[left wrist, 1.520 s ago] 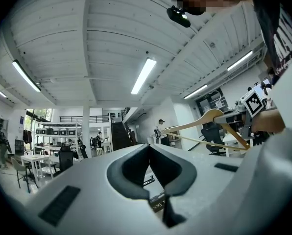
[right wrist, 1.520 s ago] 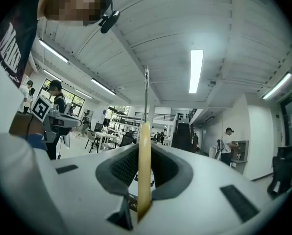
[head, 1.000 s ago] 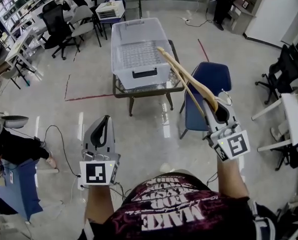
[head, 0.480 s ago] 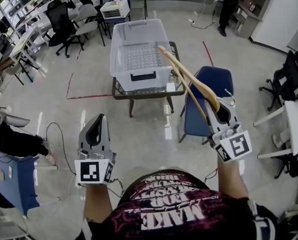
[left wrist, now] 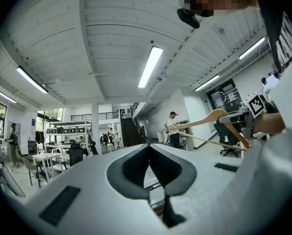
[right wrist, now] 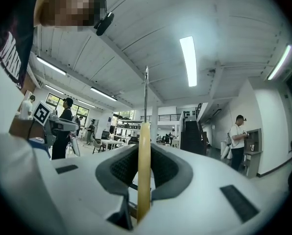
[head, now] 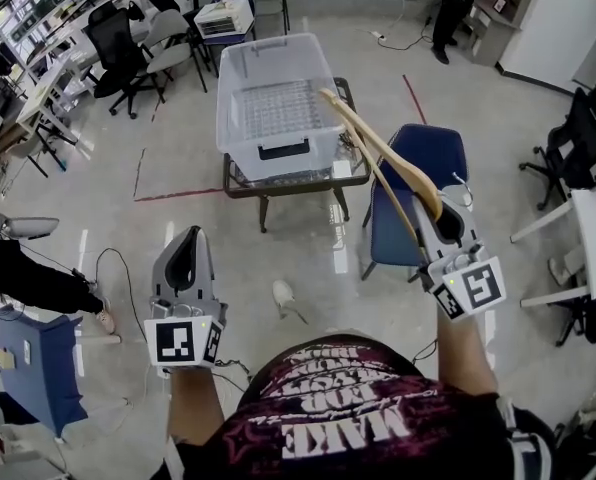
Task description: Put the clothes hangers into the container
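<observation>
Aiming for the large clear plastic container (head: 248, 158) on its low dark-framed table (head: 298, 180), we judged the carry would go best if we walked in until we stood over the open top. We would need to steer clear of the blue chair (head: 418, 168) just right of the table, then lower the pale wooden clothes hanger (head: 383, 153) flat before letting go. That hanger was in the air, its far tip showing against the container's right rim. Its near end was clamped between the pads of the right gripper (head: 441, 216), with the metal hook rising beyond them. Our left gripper (head: 185, 258) hung low, jaws together on nothing. Through the container's walls we saw only its ribbed floor; it looked empty.
</observation>
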The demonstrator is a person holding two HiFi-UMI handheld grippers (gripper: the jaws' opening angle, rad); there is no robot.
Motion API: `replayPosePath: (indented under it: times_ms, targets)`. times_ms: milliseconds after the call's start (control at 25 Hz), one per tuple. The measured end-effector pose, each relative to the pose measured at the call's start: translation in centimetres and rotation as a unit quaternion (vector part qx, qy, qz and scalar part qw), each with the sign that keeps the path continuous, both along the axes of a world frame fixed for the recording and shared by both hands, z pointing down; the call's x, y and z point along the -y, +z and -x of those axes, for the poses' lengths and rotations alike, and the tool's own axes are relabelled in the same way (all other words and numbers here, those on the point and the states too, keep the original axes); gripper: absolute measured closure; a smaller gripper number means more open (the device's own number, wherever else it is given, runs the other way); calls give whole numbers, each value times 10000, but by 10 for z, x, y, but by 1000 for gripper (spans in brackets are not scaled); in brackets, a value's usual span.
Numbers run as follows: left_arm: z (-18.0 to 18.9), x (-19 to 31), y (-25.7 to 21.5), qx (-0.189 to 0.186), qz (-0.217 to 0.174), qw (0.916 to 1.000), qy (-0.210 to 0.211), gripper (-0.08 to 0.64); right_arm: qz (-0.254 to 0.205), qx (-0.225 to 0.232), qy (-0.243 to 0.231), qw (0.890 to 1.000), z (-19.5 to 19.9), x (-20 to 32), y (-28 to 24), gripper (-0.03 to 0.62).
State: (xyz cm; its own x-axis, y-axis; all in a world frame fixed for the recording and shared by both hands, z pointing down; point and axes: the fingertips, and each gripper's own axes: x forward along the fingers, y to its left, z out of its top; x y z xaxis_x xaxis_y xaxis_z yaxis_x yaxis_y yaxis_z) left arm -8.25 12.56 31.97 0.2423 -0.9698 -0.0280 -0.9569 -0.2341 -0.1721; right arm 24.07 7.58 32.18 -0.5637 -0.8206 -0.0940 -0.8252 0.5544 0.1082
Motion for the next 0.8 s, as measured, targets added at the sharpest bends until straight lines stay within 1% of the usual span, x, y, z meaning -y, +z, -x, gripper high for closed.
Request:
replayPosePath:
  times_ms: [120,400,600,800]
  targets:
    - [1,10,4,32,14,10000,11,554,-15,51,80,10000,-1,4,2,531]
    - [-8,35,4,67,-26,9997,221,554,-11,37,178,9998,3,25,6,531]
    - [-5,61,12,82,34,9995,292,554,-31,-34,182,9998,10,50,7,531]
    - [-5,88,12,77,67,9990,431,554,80,-64,160,9998,18,79,10,531]
